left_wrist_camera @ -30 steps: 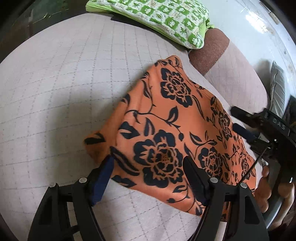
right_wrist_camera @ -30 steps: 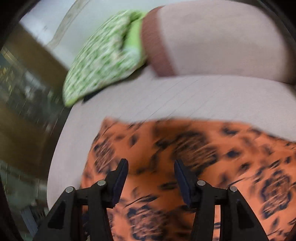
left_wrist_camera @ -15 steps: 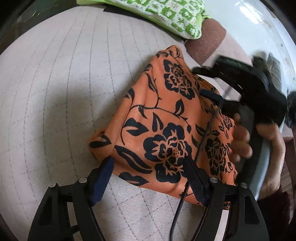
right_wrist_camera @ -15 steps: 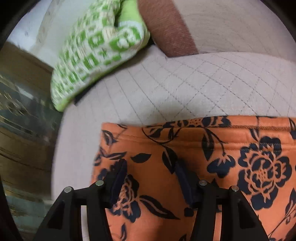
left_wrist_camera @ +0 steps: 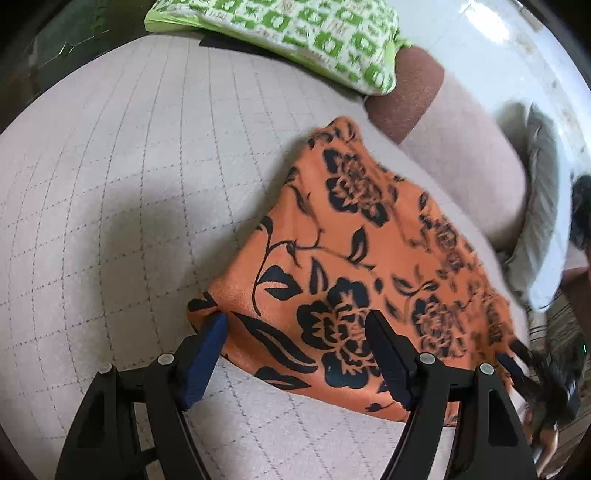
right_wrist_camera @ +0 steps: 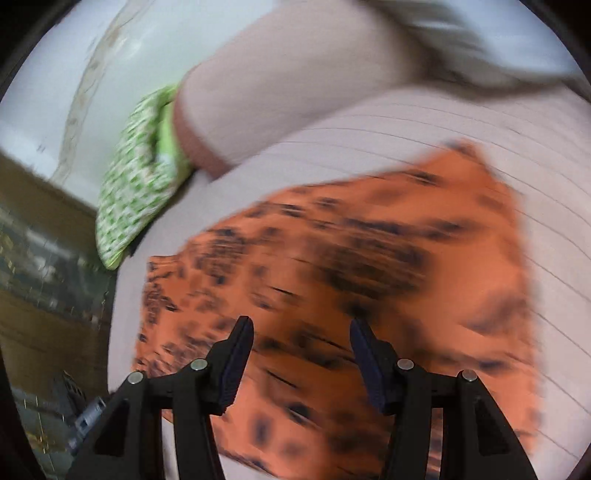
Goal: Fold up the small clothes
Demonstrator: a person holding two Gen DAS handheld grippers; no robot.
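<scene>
An orange cloth with black flowers (left_wrist_camera: 354, 266) lies folded flat on the beige quilted sofa seat (left_wrist_camera: 110, 206). My left gripper (left_wrist_camera: 295, 332) is open and empty, its fingers straddling the cloth's near corner just above it. My right gripper (right_wrist_camera: 301, 336) is open and empty above the same cloth (right_wrist_camera: 369, 258), which is motion-blurred in the right wrist view. The right gripper also shows as a dark blur at the lower right edge of the left wrist view (left_wrist_camera: 532, 365).
A green and white patterned cushion (left_wrist_camera: 295, 33) lies at the back of the seat next to a brown-trimmed sofa back (left_wrist_camera: 413, 92). A grey cushion (left_wrist_camera: 539, 206) stands at the right. The seat's left edge drops to the floor (right_wrist_camera: 44, 295).
My right gripper has pulled back off the cloth, from over its middle to its right end, and is still moving. My left gripper has shifted slightly. The cloth stays flat.
</scene>
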